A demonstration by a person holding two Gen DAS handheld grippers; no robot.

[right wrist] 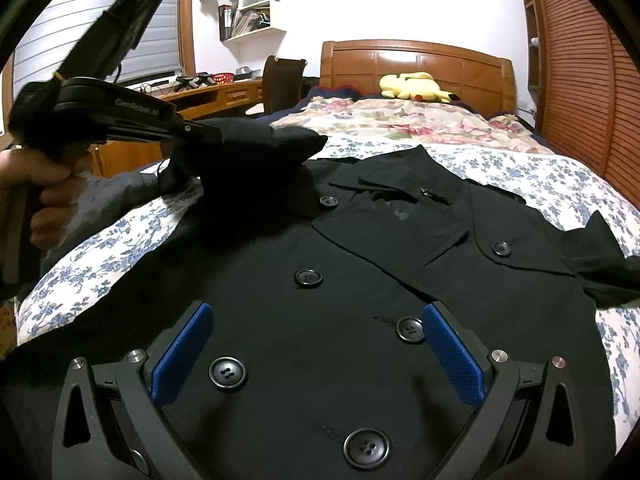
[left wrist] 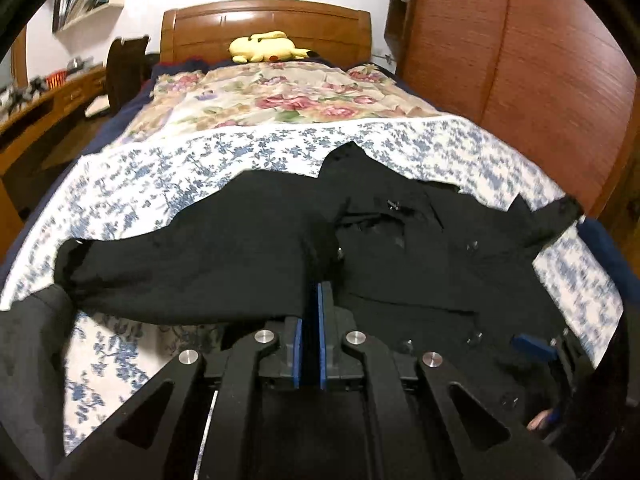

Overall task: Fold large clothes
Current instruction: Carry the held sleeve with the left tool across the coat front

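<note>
A black double-breasted coat (right wrist: 360, 264) was seen spread front-up across a bed (right wrist: 520, 168) covered with a blue-flowered sheet. The left gripper (left wrist: 313, 292) was closed tight on a fold of the coat's sleeve (left wrist: 192, 256), the black cloth pinched between its blue pads (left wrist: 322, 320) and lifted clear of the sheet; in the right wrist view the gathered sleeve was held up over the coat's shoulder, ahead and to the left of the right gripper. The left gripper was held by a hand (right wrist: 44, 196) at the picture's left edge. White lettering was carried on the side of that gripper, but it was too blurred to be read.

The right gripper (right wrist: 316, 344) was held with its jaws wide apart just over the coat's buttoned front, nothing between its blue pads (right wrist: 452, 360). One large button (right wrist: 227, 374) was framed between the fingers, another (right wrist: 410, 329) lay just inside the right-hand pad, and a third (right wrist: 367, 450) sat nearest the camera.

Beyond both grippers, a flowered quilt (left wrist: 280, 96) was laid toward the wooden headboard (left wrist: 264, 28), against which a yellow plush toy (left wrist: 266, 46) was resting. A wall shelf (right wrist: 252, 12) of files was seen far off to the left, above a desk (right wrist: 208, 96).
</note>
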